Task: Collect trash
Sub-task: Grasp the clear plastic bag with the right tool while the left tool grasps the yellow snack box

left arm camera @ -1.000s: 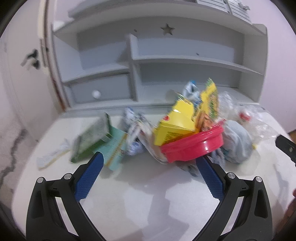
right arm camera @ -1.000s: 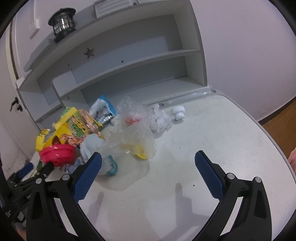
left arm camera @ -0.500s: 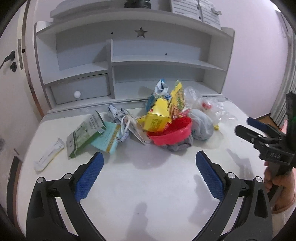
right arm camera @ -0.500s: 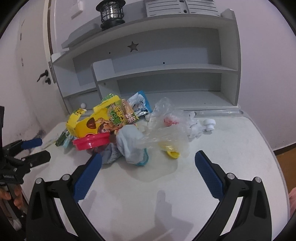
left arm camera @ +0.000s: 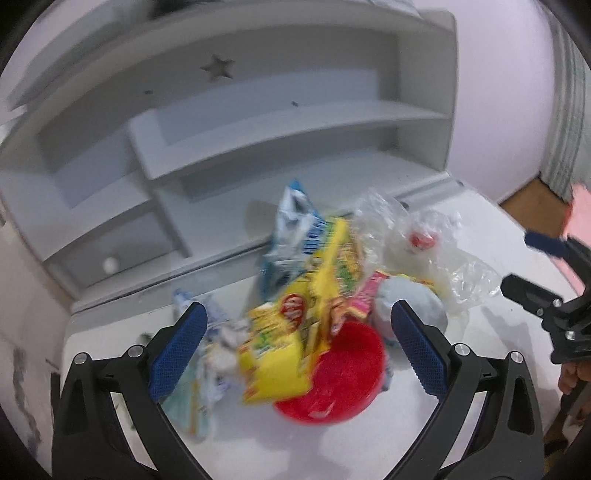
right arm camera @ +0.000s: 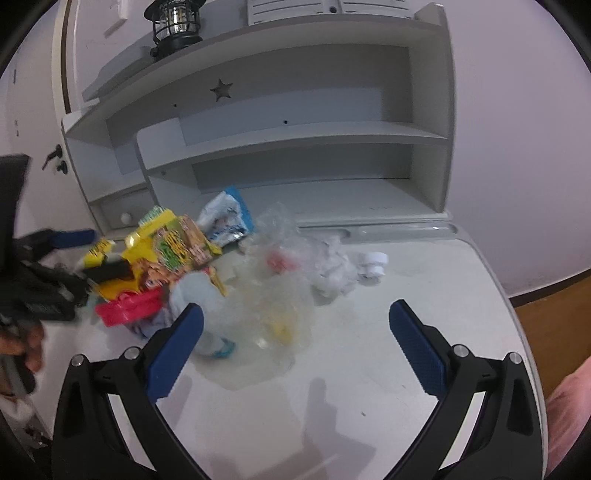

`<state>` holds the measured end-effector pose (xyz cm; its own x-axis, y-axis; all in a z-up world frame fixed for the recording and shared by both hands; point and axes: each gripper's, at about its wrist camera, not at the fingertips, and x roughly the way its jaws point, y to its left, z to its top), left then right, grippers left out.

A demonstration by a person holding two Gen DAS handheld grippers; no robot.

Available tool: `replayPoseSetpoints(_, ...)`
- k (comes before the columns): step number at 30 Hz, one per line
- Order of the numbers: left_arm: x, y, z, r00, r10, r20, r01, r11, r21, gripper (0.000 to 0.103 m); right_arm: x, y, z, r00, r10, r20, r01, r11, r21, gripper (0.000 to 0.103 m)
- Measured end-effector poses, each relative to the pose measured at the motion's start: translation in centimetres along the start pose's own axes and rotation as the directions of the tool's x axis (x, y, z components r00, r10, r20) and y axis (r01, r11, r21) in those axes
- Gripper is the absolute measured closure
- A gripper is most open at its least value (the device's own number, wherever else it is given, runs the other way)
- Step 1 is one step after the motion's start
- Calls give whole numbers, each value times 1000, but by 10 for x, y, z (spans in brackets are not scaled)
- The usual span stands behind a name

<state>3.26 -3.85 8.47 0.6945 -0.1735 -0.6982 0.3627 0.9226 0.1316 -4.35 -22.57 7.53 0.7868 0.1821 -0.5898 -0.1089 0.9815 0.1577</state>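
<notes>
Left gripper [left arm camera: 295, 354] and right gripper [right arm camera: 295, 343], fingers wide apart and empty, flank a trash pile [left arm camera: 325, 314]; a careless grab could scatter wrappers off the desk [right arm camera: 369, 387].

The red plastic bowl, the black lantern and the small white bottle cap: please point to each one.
red plastic bowl [left arm camera: 340, 373]: left wrist view, on its inner wall.
black lantern [right arm camera: 176, 26]: right wrist view, on its glass cage.
small white bottle cap [right arm camera: 373, 263]: right wrist view, on its side.

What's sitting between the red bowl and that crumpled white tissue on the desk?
In the right wrist view, a bluish cloth bundle and crumpled clear plastic bags lie between the red bowl and the white tissue.
</notes>
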Motion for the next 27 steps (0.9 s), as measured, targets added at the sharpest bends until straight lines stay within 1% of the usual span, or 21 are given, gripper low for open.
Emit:
replayPoseSetpoints(2, 9, -6, 3, 1000, -4, -10, 4, 1000, 28, 7, 5, 3, 10, 1000, -3, 4, 3, 1000, -2, 6)
replayPoseSetpoints(4, 16, -8, 6, 1000, -12, -12, 12, 999, 32, 8, 21, 7, 22, 999, -24, -28, 23, 999, -23, 6)
replayPoseSetpoints(5, 19, -8, 6, 1000, -20, -17, 20, 999, 27, 15, 30, 9, 24, 998, -30, -50, 28, 999, -32, 9)
replayPoseSetpoints(6, 24, -6, 7, 999, -30, -35, 31, 999, 24, 23, 42, 9, 25, 996, -37, -80, 33, 999, -42, 23)
replayPoseSetpoints(7, 26, -5, 6, 998, -36, -46, 37, 999, 20, 38, 53, 9, 24, 993, -45, -113, 39, 998, -51, 31)
replayPoseSetpoints(8, 29, -4, 5, 997, -46, -58, 47, 999, 13, 47, 65, 7, 21, 987, -51, -155, 43, 998, -50, 43)
replayPoseSetpoints(9, 30, -4, 3, 996, -50, -67, 51, 999, 10, 51, 74, 4, 17, 981, -42, -190, 36, 999, -38, 55)
replayPoseSetpoints(10, 30, -4, 1, 996, -51, -68, 52, 999, 11, 66, 82, -1, 13, 975, -16, -224, 13, 1000, -16, 63)
replayPoseSetpoints(11, 30, -4, 1, 996, -59, -64, 59, 998, 10, 77, 84, -4, 9, 972, 1, -236, -1, 1000, 0, 78)
replayPoseSetpoints(12, 25, -2, 1, 997, -62, -48, 62, 998, 2, 83, 86, -7, 6, 970, 17, -242, -13, 1000, 18, 82)
replayPoseSetpoints(13, 22, -1, 3, 998, -56, -29, 55, 998, -5, 84, 84, -11, 5, 972, 28, -234, -22, 999, 32, 89)
replayPoseSetpoints(15, 9, 6, 8, 999, -34, 28, 35, 999, -27, 86, 76, -13, 8, 977, 36, -208, -29, 999, 34, 93)
replayPoseSetpoints(18, -13, 20, 18, 994, -34, 108, 42, 996, -74, 86, 57, -9, 23, 990, 40, -133, -37, 999, 24, 94)
replayPoseSetpoints(20, -26, 25, 24, 988, -11, 153, 24, 996, -82, 86, 42, -5, 36, 997, 30, -70, -29, 1000, 12, 94)
replayPoseSetpoints(23, -38, 30, 31, 984, -1, 178, 18, 996, -89, 86, 23, -1, 50, 1000, 15, -1, -15, 1000, 1, 94)
replayPoseSetpoints(25, -41, 32, 30, 985, 6, 175, 11, 996, -92, 86, 18, 0, 56, 1000, 15, 13, -15, 1000, -2, 94)
replayPoseSetpoints(27, -38, 34, 27, 988, -12, 152, 28, 994, -101, 86, 15, 0, 54, 1000, 19, 15, -19, 1000, -5, 94)
